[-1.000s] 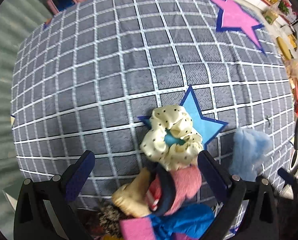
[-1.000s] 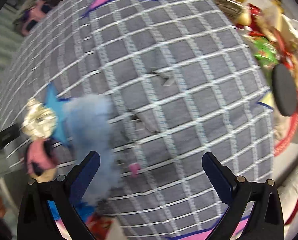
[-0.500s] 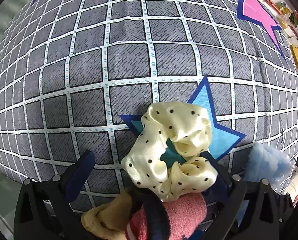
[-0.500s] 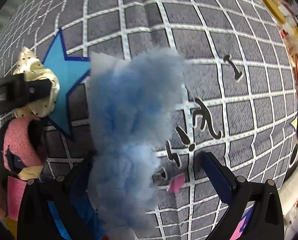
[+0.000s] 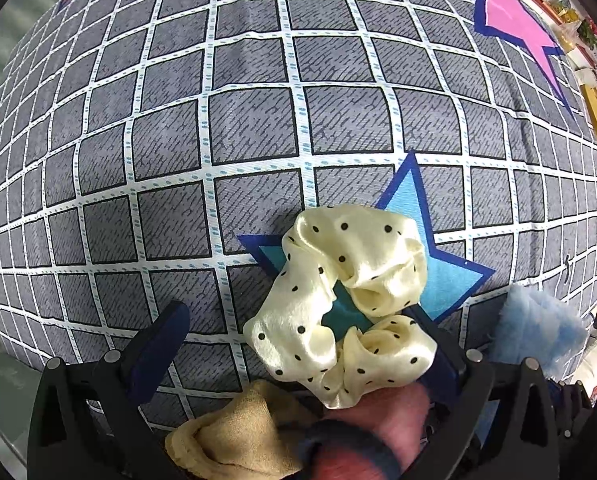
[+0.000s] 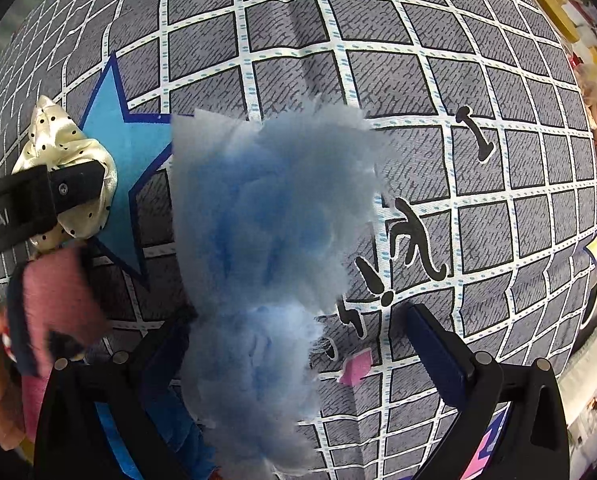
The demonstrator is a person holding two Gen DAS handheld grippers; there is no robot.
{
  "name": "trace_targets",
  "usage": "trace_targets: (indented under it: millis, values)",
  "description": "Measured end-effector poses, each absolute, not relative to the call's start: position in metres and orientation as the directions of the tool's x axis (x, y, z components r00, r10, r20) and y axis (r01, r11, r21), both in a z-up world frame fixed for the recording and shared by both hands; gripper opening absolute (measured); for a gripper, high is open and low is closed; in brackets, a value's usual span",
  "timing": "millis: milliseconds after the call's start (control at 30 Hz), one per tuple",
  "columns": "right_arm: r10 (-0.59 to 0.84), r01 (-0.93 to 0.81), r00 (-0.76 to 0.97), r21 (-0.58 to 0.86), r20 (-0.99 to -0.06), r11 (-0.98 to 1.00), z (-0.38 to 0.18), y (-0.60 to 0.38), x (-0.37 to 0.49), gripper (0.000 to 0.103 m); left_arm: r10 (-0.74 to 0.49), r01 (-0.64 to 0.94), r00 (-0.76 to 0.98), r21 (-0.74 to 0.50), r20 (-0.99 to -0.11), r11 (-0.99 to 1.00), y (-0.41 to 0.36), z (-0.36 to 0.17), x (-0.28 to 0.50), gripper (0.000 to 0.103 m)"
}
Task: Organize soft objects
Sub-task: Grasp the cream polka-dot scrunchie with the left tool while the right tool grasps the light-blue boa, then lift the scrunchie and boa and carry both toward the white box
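The left gripper (image 5: pixel 302 344) stands with its jaws spread wide and grasps nothing. The cream satin scrunchie with black dots (image 5: pixel 344 300) lies on the grey grid-patterned cloth (image 5: pixel 250 128) just ahead of it, overlapping the right-hand finger, partly on a printed light-blue star (image 5: pixel 446 276). This position suits a straddling grasp, since the ring is soft and would fold between closing pads.

The right gripper (image 6: pixel 298 344) is likewise released. The fluffy light-blue fleece piece (image 6: pixel 266 240) lies across the gap against its left finger; whether that finger touches the fleece is uncertain, because the pile hides the pad.

Directly beneath the left gripper lie a pink knitted item with a dark navy edge (image 5: pixel 382 424) and a tan cloth (image 5: pixel 234 436), so the soft items are probably being gathered at this near edge.

The right wrist view alone shows black printed marks and a small pink scrap (image 6: pixel 356 368) on the cloth. The left wrist view alone shows the scrunchie's full ring.
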State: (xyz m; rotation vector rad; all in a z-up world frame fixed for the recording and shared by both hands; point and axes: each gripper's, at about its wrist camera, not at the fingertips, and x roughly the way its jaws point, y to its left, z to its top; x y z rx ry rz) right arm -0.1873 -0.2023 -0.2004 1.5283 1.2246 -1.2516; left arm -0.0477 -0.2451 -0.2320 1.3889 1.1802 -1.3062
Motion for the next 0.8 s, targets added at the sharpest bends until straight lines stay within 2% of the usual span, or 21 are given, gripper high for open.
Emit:
trace_targets:
  millis: [100,167,200,233,267,300,333,400,800]
  values:
    - [0.171,0.978,0.024,-0.012,-0.985,-0.206,-0.205,-0.209,-0.187,0.101,0.08,0.984,-0.003,-0.017,-0.997,-0.177,-0.249,-0.233,-0.049,0.1]
    - [0.146,0.983,0.022,-0.005,-0.989,-0.184,-0.198,-0.205,-0.177,0.085,0.075,0.981,-0.012,-0.026,-0.997,-0.194,-0.252,-0.23,-0.053,0.09]
    - [0.13,0.987,0.019,-0.002,-0.991,-0.164,-0.193,-0.204,-0.172,0.077,0.061,0.975,-0.019,-0.032,-0.998,-0.219,-0.252,-0.224,-0.058,0.075]
    - [0.117,0.989,0.017,-0.001,-0.993,-0.147,-0.19,-0.204,-0.17,0.061,0.052,0.97,-0.027,-0.039,-0.998,-0.239,-0.251,-0.218,-0.062,0.05]
    - [0.104,0.991,0.016,0.002,-0.994,-0.132,-0.187,-0.206,-0.168,0.04,0.049,0.963,-0.037,-0.048,-0.998,-0.264,-0.251,-0.214,-0.068,0.035]
    - [0.1,0.991,0.015,0.002,-0.995,-0.131,-0.185,-0.207,-0.168,0.03,0.069,0.956,-0.062,-0.079,-0.996,-0.281,-0.252,-0.211,-0.073,0.023]
    - [0.102,0.99,0.026,0.012,-0.994,-0.14,-0.185,-0.208,-0.17,0.025,0.077,0.956,-0.071,-0.09,-0.995,-0.279,-0.252,-0.21,-0.075,0.023]
    - [0.117,0.982,0.072,0.05,-0.991,-0.179,-0.186,-0.208,-0.177,0.022,0.062,0.958,-0.077,-0.091,-0.995,-0.273,-0.253,-0.201,-0.077,0.022]
    - [0.046,0.964,0.132,0.117,-0.99,-0.239,-0.144,-0.202,-0.215,0.022,-0.018,0.946,-0.094,-0.084,-0.995,-0.313,-0.239,-0.128,-0.074,0.023]
